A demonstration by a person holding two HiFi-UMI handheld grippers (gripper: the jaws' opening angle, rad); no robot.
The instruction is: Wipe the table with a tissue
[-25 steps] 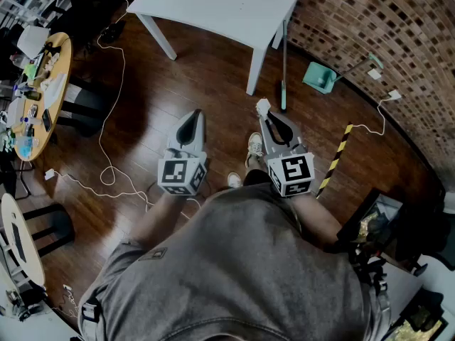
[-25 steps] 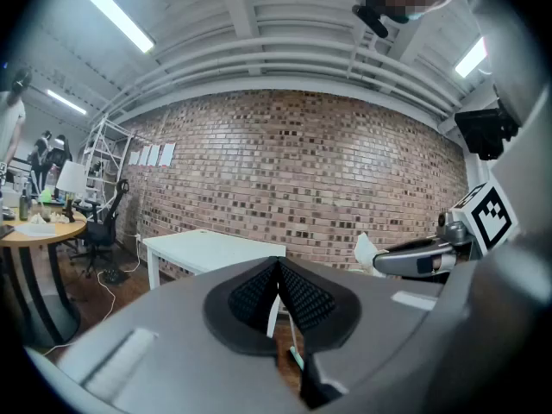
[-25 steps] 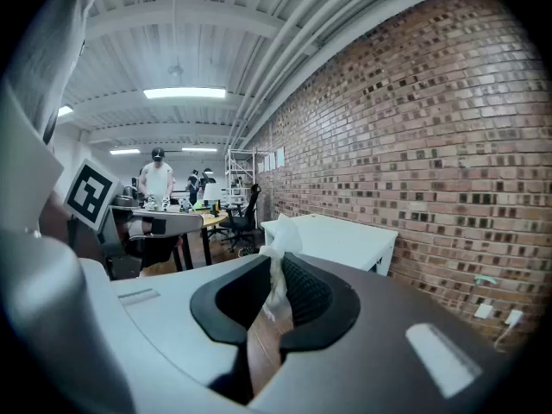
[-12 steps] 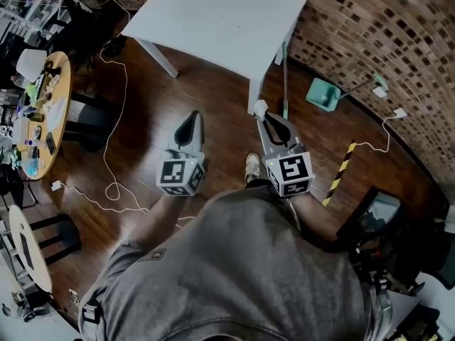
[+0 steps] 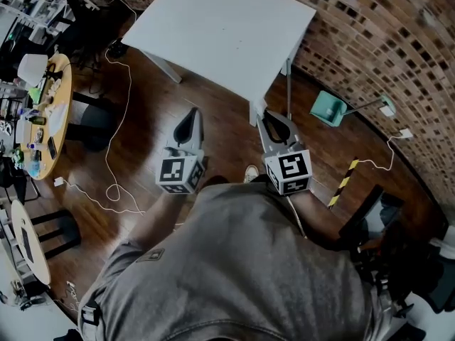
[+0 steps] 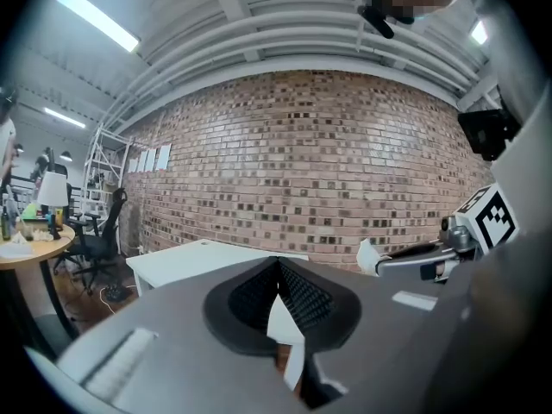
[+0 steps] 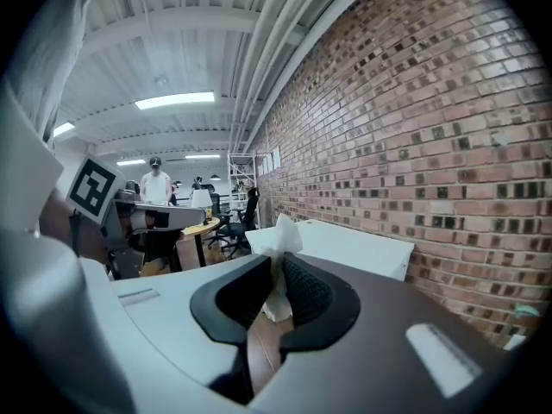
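Observation:
A white table stands ahead on the wooden floor, near the brick wall. My right gripper is held in the air just short of the table's near corner leg, shut on a crumpled white tissue that sticks up past the jaw tips. The right gripper view shows the table top beyond the tissue. My left gripper hangs beside it to the left, jaws shut with nothing in them. The left gripper view shows the table and, at the right, the right gripper with the tissue.
A round wooden table full of small items is at the left, with white cables across the floor. A teal dustpan and a yellow-black strip lie right of the table. A person stands far back.
The white table has come closer and larger in the head view. Both grippers now sit nearer its front corner, with the right one still holding the tissue.

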